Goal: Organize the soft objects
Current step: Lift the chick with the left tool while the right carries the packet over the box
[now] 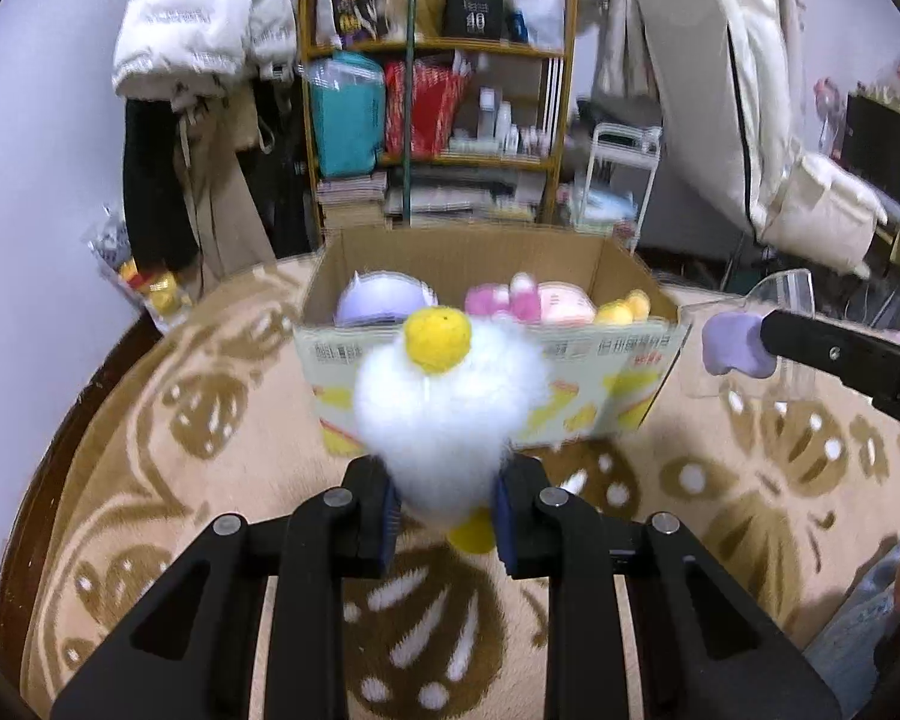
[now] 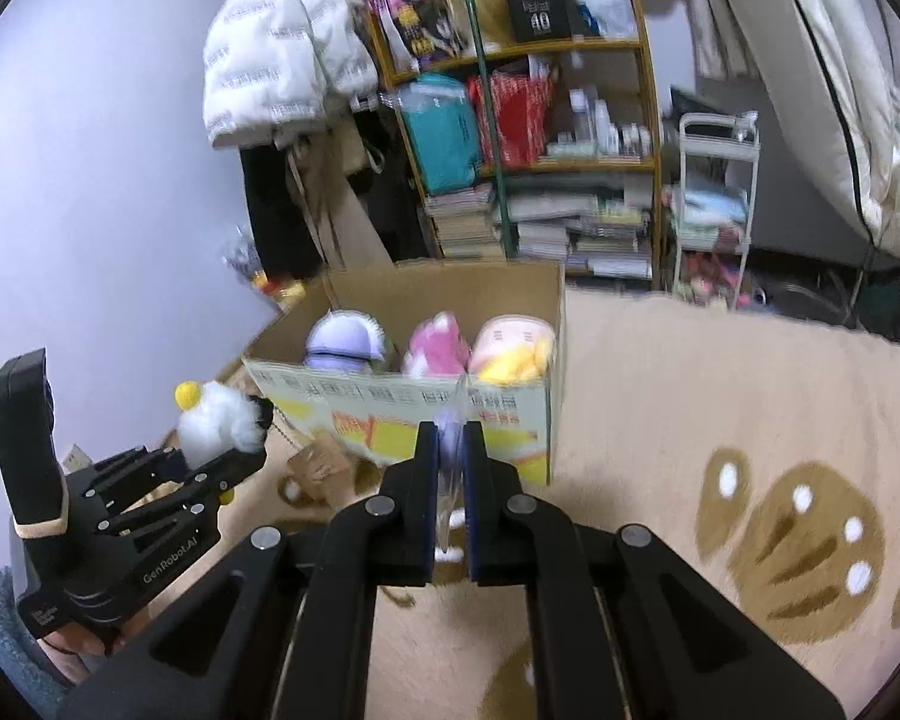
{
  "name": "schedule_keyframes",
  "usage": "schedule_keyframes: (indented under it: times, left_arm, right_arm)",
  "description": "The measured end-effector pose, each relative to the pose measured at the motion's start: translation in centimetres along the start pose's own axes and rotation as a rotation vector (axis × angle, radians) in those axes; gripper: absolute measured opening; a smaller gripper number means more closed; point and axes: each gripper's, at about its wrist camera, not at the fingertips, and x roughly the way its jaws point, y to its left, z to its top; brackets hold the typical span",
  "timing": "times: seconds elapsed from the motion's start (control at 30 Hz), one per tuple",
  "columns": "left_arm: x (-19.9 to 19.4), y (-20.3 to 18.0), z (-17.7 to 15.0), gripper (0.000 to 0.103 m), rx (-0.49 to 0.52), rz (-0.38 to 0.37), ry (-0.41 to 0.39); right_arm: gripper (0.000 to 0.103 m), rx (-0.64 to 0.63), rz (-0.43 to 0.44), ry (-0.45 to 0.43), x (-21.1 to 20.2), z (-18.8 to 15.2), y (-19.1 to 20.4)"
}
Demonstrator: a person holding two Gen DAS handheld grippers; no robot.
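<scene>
My left gripper [image 1: 444,486] is shut on a fluffy white plush with a yellow top [image 1: 441,396] and holds it above the rug, in front of the cardboard box [image 1: 492,360]. The right wrist view shows this plush [image 2: 213,420] at the left. My right gripper [image 2: 450,456] is shut on a clear plastic packet holding a small lilac soft toy [image 2: 450,438]; the left wrist view shows the toy [image 1: 735,348] right of the box. The box holds a lilac plush [image 2: 345,339], a pink one [image 2: 435,348] and a peach and yellow one [image 2: 510,348].
A beige rug with brown paw prints [image 2: 750,390] covers the surface under the box. A wooden shelf [image 1: 438,120] full of bags and books stands behind. Hanging coats [image 1: 204,30] are at the left, a white cart [image 2: 714,192] at the right.
</scene>
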Motion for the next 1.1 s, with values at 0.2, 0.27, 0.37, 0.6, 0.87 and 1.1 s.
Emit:
schedule_keyframes:
  times: [0.2, 0.27, 0.37, 0.6, 0.87, 1.1]
  left_arm:
    - [-2.7, -0.1, 2.9, 0.024, 0.024, 0.022, -0.113]
    - [-3.3, -0.2, 4.3, 0.024, 0.042, 0.032, -0.154]
    - [-3.6, -0.2, 6.2, 0.024, 0.06, 0.044, -0.198]
    - [-2.5, 0.1, 9.8, 0.024, 0.086, 0.064, -0.261]
    - [0.8, 0.2, 9.3, 0.024, 0.088, 0.074, -0.235]
    - [4.2, 0.4, 8.0, 0.025, 0.09, 0.087, -0.172]
  right_arm:
    - [0.008, -0.034, 0.013, -0.07, -1.2, 1.9, 1.2]
    - [0.008, -0.041, 0.011, -0.085, -1.2, 2.6, 1.4]
    - [0.008, -0.047, 0.011, -0.101, -0.8, 3.7, 1.4]
    - [0.008, -0.068, 0.001, -0.134, 0.6, 5.8, 1.2]
    - [0.008, -0.067, -0.007, -0.128, 3.1, 6.2, 0.4]
    - [0.008, -0.066, -0.012, -0.116, 5.3, 5.6, -0.2]
